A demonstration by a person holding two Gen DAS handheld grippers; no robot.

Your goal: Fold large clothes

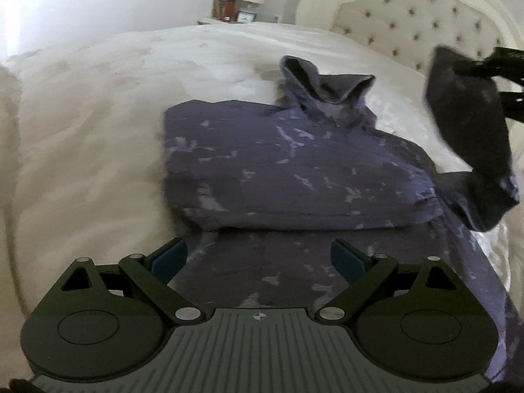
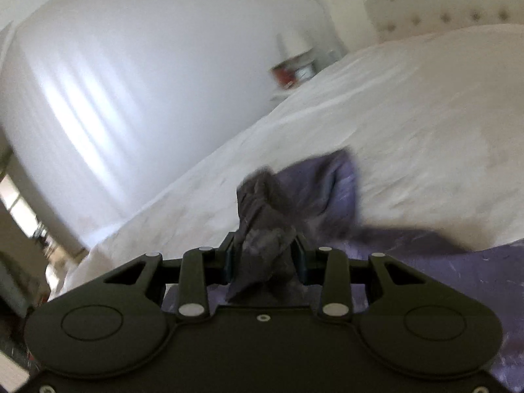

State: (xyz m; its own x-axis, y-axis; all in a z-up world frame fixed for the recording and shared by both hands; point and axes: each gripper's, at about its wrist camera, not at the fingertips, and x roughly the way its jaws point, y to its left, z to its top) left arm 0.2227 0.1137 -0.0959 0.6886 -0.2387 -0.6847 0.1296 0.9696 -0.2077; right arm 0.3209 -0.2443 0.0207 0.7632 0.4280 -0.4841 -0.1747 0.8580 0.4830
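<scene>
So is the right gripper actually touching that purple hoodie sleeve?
Touching: in the right wrist view, the right gripper's fingers pinch the bunched sleeve.

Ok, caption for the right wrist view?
Right gripper clamps a bunched hoodie sleeve above the white bed.

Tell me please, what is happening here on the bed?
A person with a gripper in each hand is folding a purple hoodie on a white bed. The right gripper is shut on a bunched sleeve and holds it lifted off the bed at the garment's right side. The left gripper is open and holds nothing, above the lower part of the hoodie. One side already looks folded over the body; the hood lies towards the headboard.
</scene>
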